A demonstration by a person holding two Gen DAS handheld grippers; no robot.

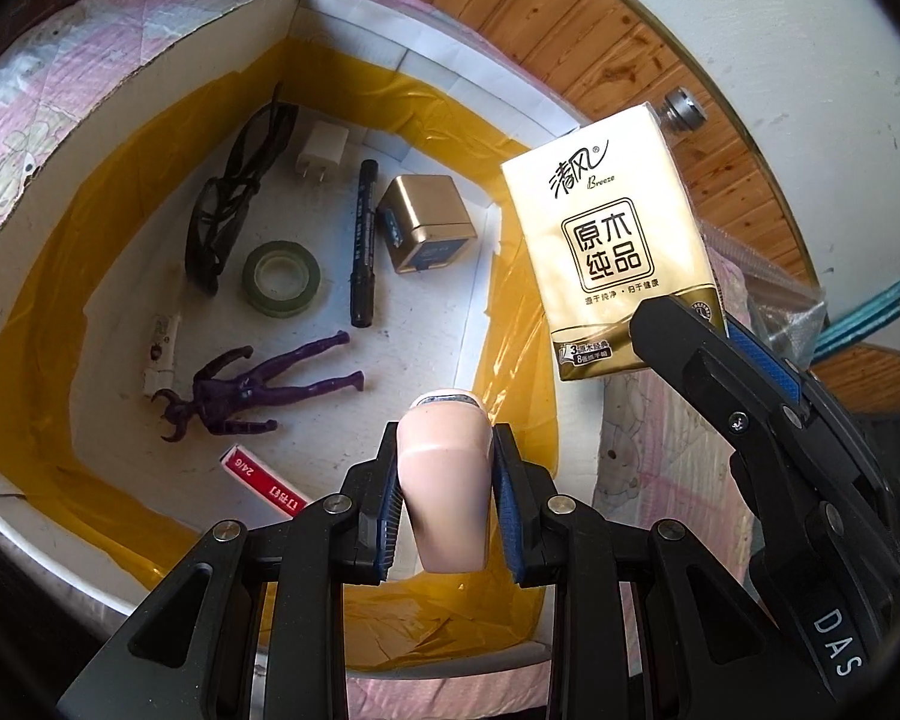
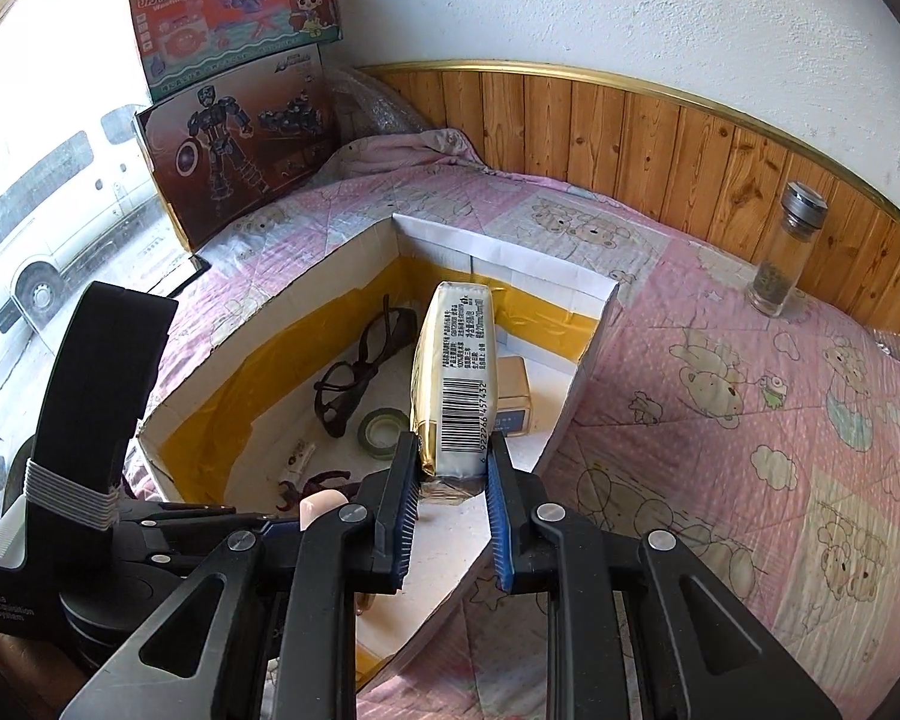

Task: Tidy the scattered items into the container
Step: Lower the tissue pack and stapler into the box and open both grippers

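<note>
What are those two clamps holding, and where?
Left gripper: pink object, clamped at its sides. Right gripper: tissue pack, clamped near its bottom end.

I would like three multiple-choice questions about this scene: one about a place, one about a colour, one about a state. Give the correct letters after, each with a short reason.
1. Where does the roll of tape lie?
A. on the quilt outside the box
B. on the floor of the box, between the glasses and the black marker
C. on top of the gold cube

2. What colour is the toy figure in the box?
A. purple
B. green
C. white

3. What is the state of the right gripper?
A. open and empty
B. shut on the tissue pack
C. shut on the glass bottle

Answers:
1 B, the tape sits between the glasses and the black marker.
2 A, its body and limbs are dark purple.
3 B, both pads press the lower end of the tissue pack.
</note>
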